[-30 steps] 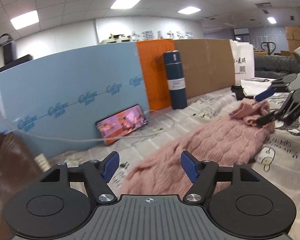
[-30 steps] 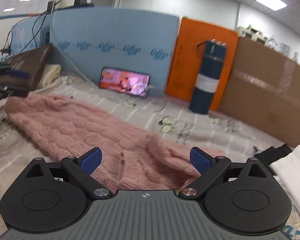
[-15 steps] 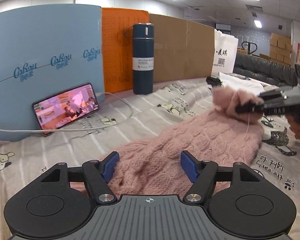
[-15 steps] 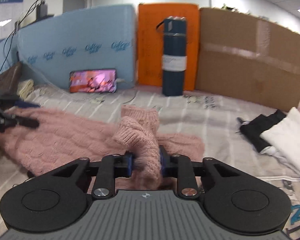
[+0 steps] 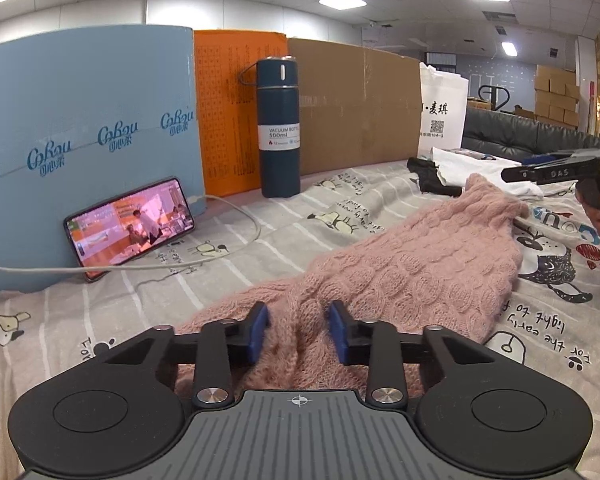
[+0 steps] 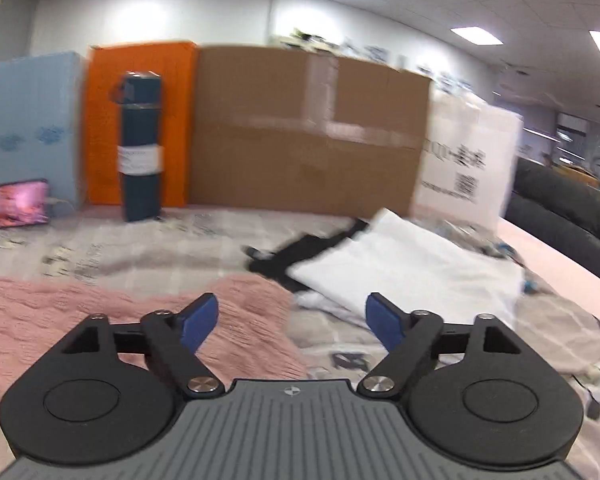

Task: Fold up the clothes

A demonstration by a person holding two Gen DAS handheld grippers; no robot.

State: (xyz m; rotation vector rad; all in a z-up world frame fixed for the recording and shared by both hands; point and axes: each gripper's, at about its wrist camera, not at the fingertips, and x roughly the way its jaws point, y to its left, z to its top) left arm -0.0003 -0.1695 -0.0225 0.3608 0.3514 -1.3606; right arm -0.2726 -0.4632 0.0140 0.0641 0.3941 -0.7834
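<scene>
A pink knitted sweater (image 5: 420,264) lies stretched across the printed bedsheet (image 5: 340,208). My left gripper (image 5: 298,330) sits low at its near end, jaws closing, with a raised fold of the knit pinched between the blue pads. In the right wrist view, which is blurred, my right gripper (image 6: 292,318) is open and still opening, with nothing between its fingers. The sweater's far end (image 6: 60,312) lies under and left of its left finger. In the left wrist view the right gripper (image 5: 540,174) hovers just past that end, held by a hand (image 5: 596,208).
A dark blue vacuum bottle (image 5: 279,128) stands at the back before orange and cardboard panels (image 5: 356,104). A phone (image 5: 130,226) with a cable leans on the blue foam board. White folded cloth (image 6: 408,268) and a black garment (image 6: 300,252) lie at the right; a sofa (image 6: 568,216) is beyond.
My left jaws have closed in on a fold of the sweater. My right gripper has let go of the sweater's end, opened wide and swung to the right; that end now rests on the sheet.
</scene>
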